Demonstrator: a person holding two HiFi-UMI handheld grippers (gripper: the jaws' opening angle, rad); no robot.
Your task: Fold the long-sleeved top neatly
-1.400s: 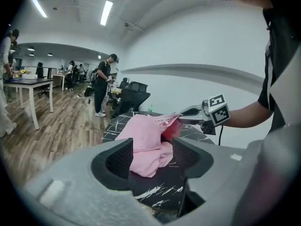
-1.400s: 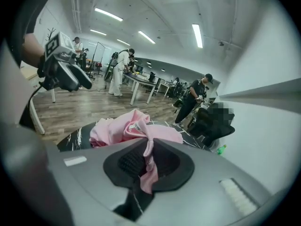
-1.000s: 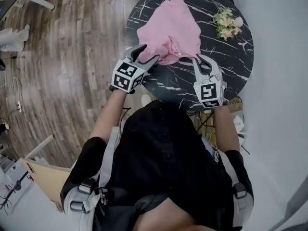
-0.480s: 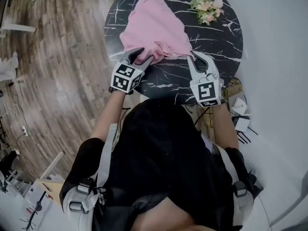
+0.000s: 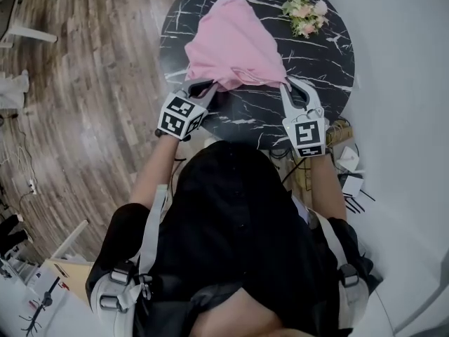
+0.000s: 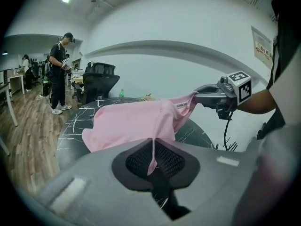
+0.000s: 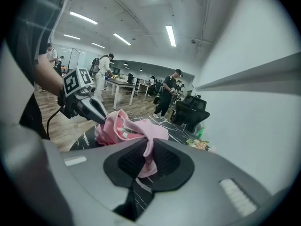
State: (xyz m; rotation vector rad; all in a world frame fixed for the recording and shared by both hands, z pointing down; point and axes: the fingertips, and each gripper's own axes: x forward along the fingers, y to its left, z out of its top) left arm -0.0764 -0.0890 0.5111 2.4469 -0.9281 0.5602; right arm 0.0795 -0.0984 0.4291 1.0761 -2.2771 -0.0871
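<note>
The left gripper (image 5: 202, 88) has just been closing its jaws, and they now stand pressed together on a thin fold of the pink top (image 5: 235, 44), which runs as a narrow strip straight down between the dark pads. The right gripper (image 5: 291, 84) has its jaws nearly together as well, pinching a thicker, rolled bit of the same cloth between its pads, with a small tail hanging below the grip.

Ahead of both pairs of jaws the pink top spreads over the round black marbled table (image 5: 319, 62), narrowing toward its far end. Between the two grippers the near edge of the garment stretches across from one grip to the other. It seems to be raised a little off the table there, though the head view does not make that clear. Just beyond the right jaws and toward the left gripper, the cloth bunches up and shows a white label (image 7: 123, 133).

Further out past the right jaws, a small bunch of flowers (image 5: 305, 12) lies on the table, apart from the cloth.
</note>
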